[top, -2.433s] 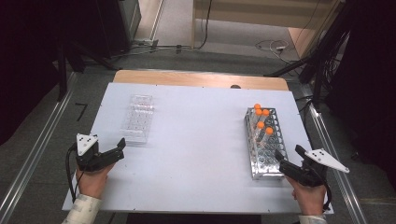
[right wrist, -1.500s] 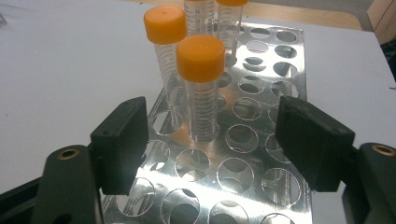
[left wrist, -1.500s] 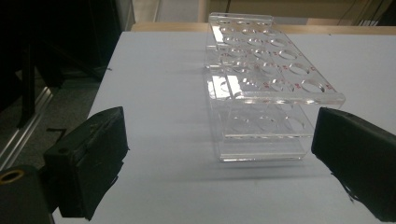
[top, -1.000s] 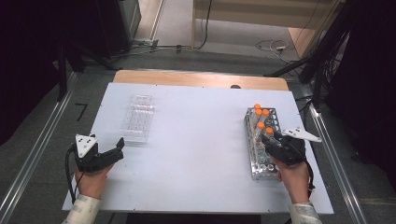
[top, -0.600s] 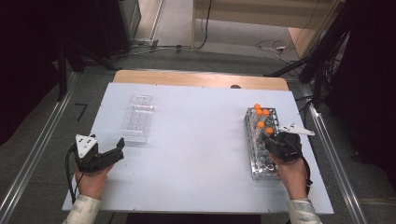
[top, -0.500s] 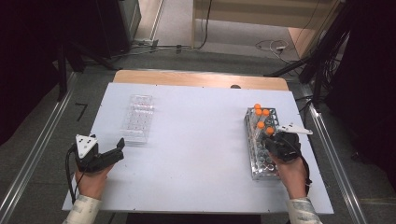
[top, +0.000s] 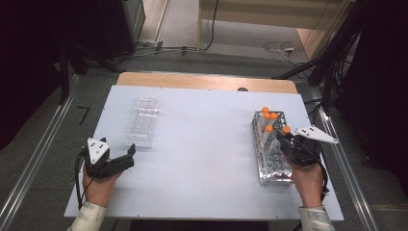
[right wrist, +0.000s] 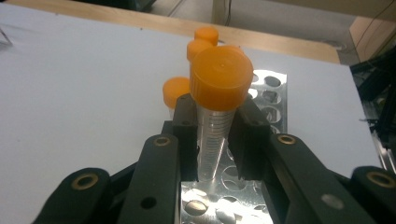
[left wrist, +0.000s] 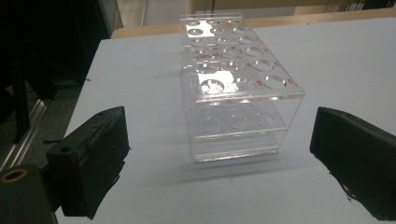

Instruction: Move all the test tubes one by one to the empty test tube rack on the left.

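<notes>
At the table's right stands a metal tube rack [top: 271, 166] holding three orange-capped tubes [top: 268, 117] at its far end. My right gripper [top: 285, 138] is over that rack, shut on another orange-capped tube [right wrist: 216, 130], which it holds upright with the tip just above the rack's holes [right wrist: 273, 88]. The tube's cap [right wrist: 222, 74] stands above the pads. A clear acrylic rack [top: 142, 121] with no tubes sits at the left. My left gripper [top: 126, 158] rests near the front left edge, open, and in its own view faces that clear rack [left wrist: 238, 93] from a short distance.
The white table top [top: 207, 144] lies bare between the two racks. A wooden strip [top: 202, 81] runs along its far edge. Cables and dark equipment sit on the floor beyond, and metal rails [top: 33, 159] flank both sides.
My right gripper came forward from the table's front right onto the metal rack, closed on a tube and lifted it a little. The left gripper stayed put.
</notes>
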The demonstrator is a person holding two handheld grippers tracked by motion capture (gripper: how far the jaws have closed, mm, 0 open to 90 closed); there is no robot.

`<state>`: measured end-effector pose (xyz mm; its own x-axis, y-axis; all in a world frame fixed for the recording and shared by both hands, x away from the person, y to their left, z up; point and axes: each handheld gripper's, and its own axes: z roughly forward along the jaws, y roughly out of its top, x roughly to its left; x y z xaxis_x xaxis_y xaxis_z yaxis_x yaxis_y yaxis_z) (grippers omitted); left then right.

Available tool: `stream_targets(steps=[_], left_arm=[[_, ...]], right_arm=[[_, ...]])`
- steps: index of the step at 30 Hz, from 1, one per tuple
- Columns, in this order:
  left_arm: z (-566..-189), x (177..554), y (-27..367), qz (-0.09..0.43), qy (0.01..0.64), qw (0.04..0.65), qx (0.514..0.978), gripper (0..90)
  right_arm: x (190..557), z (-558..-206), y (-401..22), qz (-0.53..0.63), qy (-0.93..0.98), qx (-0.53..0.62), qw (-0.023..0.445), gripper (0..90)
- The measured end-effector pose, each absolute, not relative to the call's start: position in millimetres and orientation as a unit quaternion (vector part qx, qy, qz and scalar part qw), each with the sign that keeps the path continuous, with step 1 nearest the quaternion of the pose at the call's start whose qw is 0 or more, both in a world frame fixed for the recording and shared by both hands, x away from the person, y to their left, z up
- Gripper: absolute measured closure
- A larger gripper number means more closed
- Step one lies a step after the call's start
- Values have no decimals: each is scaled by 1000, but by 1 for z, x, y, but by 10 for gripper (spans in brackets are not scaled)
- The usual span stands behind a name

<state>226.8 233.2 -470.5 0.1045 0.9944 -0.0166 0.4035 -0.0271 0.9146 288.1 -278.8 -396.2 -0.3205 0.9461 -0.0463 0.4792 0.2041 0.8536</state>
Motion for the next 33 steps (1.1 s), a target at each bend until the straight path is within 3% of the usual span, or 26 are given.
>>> stream_targets(steps=[16,23,27,33], left_arm=[[-459,222,215,335,536,434,641,57],[-451,224,205,323,528,440,650,57],[-445,226,196,320,515,446,658,65],[-436,231,174,308,486,456,679,69]], right_arm=[[252,-361,-257,417,727,438,324,719],[250,-369,-227,426,767,389,280,719],[261,-393,-195,415,799,364,239,719],[270,-410,-170,406,818,347,215,719]])
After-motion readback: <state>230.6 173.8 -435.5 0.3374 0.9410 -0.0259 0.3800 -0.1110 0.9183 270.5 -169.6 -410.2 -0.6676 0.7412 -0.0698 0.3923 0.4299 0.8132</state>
